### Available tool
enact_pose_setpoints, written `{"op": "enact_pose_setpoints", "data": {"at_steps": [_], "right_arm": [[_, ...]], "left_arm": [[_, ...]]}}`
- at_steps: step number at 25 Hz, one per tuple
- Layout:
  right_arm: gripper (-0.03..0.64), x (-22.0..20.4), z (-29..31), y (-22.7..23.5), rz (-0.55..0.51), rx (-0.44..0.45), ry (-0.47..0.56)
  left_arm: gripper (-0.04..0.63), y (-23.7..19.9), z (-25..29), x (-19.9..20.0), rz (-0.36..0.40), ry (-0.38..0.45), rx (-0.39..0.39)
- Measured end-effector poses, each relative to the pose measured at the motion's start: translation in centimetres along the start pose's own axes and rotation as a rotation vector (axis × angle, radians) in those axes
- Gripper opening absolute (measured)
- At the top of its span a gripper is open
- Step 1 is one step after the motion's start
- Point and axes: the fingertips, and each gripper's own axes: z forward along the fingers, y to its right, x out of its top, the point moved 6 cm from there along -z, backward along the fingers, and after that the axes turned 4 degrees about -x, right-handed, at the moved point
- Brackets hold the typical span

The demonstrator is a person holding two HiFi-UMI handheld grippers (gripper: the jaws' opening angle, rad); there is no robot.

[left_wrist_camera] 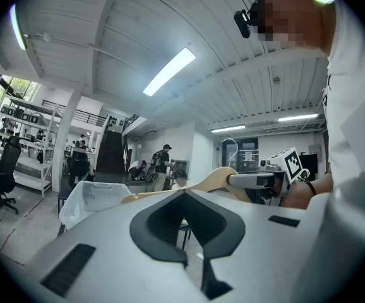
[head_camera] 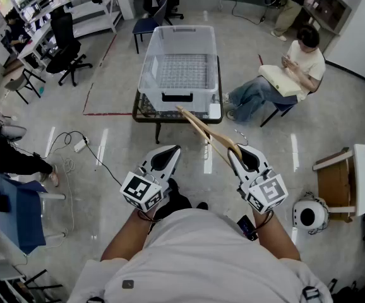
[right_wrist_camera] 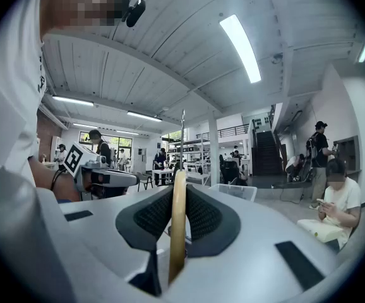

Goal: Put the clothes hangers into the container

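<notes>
the right gripper (head_camera: 238, 153) pinched a pale wooden hanger (head_camera: 203, 130) edge-on between its jaws, one arm reaching toward the clear container (head_camera: 180, 68); the left gripper (head_camera: 170, 151) had its jaws together, empty.

- Glossy grey floor (head_camera: 119, 156): fills the head view, with a red tape line (head_camera: 107, 113) at 10 o'clock.
- Black swivel office chair (head_camera: 65, 46), white metal shelving (head_camera: 75, 8): 10 to 11 o'clock.
- Blue chair (head_camera: 146, 25): 12 o'clock.
- Open wooden box (head_camera: 334, 185): 3 o'clock.
- White ribbed ceiling (left_wrist_camera: 107, 36): carries a long fluorescent tube light (left_wrist_camera: 168, 72).
- Dark staircase (left_wrist_camera: 110, 153): far wall.
</notes>
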Motion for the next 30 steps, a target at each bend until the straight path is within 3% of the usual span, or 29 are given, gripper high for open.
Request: {"op": "enact_pose_setpoints", "data": {"at_steps": [16,30], "right_arm": [[0.064,-0.5,5.2,0.5,0.007,0.010,-0.010],[0.064,1.6,19.1,0.8,-0.011,-0.021,-0.032]], "left_arm": [[0.015,-5.2,1.2,-0.3,-0.013,0.011,0.005],[0.016,-19.0,2.1,1.6,-0.022,0.020,-0.031]]}}
